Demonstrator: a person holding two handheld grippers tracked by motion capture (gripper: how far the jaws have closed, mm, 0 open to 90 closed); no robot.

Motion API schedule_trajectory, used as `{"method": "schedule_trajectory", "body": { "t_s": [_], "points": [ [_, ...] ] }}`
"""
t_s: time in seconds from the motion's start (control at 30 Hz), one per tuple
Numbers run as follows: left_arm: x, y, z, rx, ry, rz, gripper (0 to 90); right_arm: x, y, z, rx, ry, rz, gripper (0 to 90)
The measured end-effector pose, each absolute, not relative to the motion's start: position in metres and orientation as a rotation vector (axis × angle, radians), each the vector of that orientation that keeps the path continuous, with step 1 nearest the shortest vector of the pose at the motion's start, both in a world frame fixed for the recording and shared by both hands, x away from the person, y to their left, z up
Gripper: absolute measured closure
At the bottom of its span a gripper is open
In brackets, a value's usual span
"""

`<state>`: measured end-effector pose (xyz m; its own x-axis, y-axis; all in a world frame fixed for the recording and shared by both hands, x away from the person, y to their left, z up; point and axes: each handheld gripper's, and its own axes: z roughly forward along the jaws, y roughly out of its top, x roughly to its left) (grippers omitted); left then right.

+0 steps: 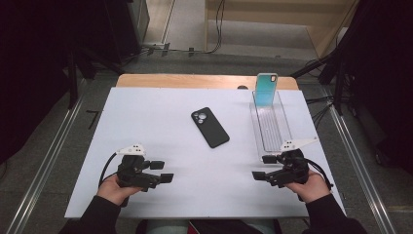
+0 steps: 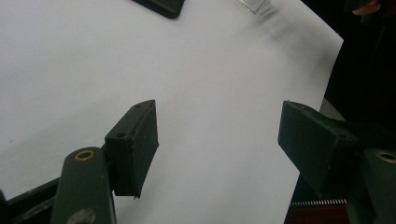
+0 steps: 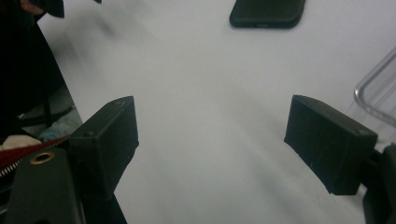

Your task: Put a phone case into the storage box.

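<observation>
Your left tongs (image 1: 163,171) sit low over the near left part of the white counter (image 1: 146,107), held in your left hand (image 1: 114,189), with the jaws spread wide and nothing between them; in the left gripper view bare white surface lies between the two black pads (image 2: 135,144). Further in, near the middle of the counter and well apart from both tongs, a black phone (image 1: 210,127) lies flat with its back and camera cluster facing up, turned at a slant so that the camera end points toward the far left. One end of it shows at the top of the right gripper view (image 3: 267,13). To the right of the phone stands a clear plastic tray (image 1: 271,127), long and narrow, running from the far edge toward you. At its far end a second phone in a teal case (image 1: 266,89) stands upright, leaning in the tray. Your right tongs (image 1: 261,167) hover just at the near end of that tray, held in your right hand (image 1: 311,187), jaws pointing left, also gaping with nothing held; a corner of the tray (image 3: 376,93) sits beside its right jaw.
</observation>
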<state>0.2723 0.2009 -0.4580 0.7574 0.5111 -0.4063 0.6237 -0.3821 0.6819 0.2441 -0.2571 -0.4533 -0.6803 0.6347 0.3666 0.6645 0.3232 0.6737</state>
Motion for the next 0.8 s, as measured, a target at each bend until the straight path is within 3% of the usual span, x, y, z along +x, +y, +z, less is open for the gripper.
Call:
{"method": "schedule_trajectory", "body": {
  "t_s": [0.8],
  "points": [
    [0.272,0.204,-0.457,2.061,0.863,-0.144,28.9,0.310,-0.197,-0.428,-1.338,-2.556,-1.339,15.6]
  ]
}}
